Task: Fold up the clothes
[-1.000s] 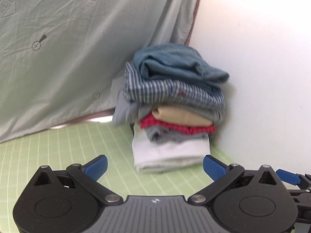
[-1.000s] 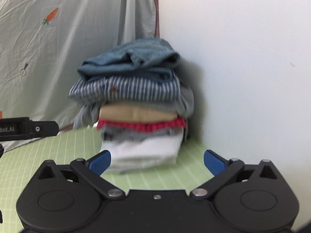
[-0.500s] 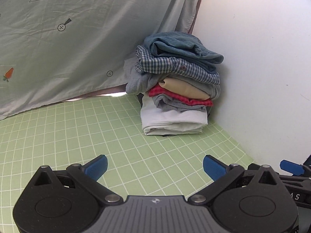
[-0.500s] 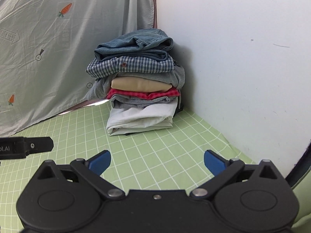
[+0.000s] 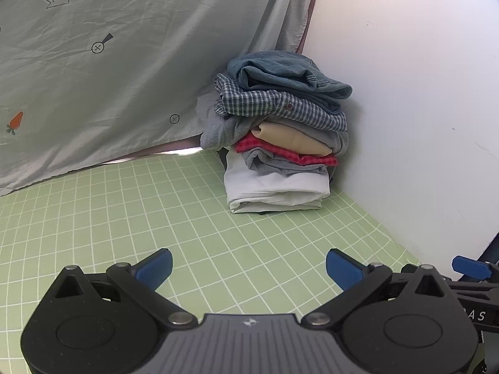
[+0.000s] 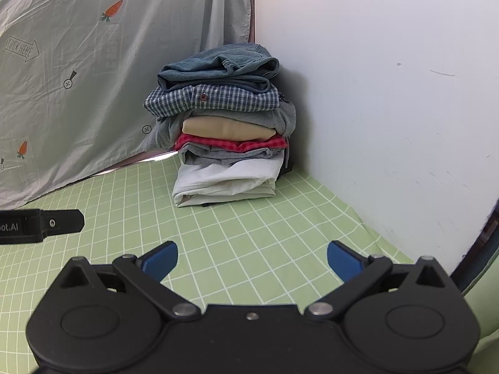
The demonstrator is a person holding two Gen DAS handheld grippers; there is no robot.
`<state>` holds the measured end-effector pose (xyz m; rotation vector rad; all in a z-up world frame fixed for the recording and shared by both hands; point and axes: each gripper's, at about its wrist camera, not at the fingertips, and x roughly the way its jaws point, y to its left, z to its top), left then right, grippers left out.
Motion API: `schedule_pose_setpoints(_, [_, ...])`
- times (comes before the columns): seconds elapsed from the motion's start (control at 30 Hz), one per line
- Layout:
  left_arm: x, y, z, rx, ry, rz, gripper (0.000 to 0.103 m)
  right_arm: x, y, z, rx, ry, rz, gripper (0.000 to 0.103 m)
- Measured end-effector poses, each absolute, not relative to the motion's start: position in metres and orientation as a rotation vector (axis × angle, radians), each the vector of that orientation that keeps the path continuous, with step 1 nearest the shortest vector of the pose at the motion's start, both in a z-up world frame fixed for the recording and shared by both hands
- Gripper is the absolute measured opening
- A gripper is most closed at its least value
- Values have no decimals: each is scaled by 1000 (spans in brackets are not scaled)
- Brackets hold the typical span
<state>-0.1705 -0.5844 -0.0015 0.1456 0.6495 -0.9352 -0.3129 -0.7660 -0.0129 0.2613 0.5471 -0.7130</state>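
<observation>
left hand-held gripper cut off by frame edge.

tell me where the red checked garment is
The red checked garment sits mid-stack in the corner pile, under the beige piece and above a grey one.

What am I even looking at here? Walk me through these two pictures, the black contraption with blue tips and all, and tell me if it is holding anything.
No robot arm is involved: a person holds a two-finger gripper in each hand, and each gripper carries a fisheye camera that looks forward along its fingers. So one picture is seen from the left gripper, the other from the right gripper. The black shape at the bottom of each view is the gripper's own body, and the blue tips are its fingers. Both stand wide open and hold nothing. In front lies a green grid mat. In the corner, against the white wall, sits a stack of folded clothes, with a blue denim piece on top. Behind hangs a grey sheet printed with carrots.
</observation>
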Motion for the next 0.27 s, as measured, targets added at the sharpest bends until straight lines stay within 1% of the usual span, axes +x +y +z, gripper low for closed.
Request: schedule_pose_setpoints(0.27, [-175, -584, -1, 148, 641, -953, 103, -318, -764, -13, 261, 543, -715, 103])
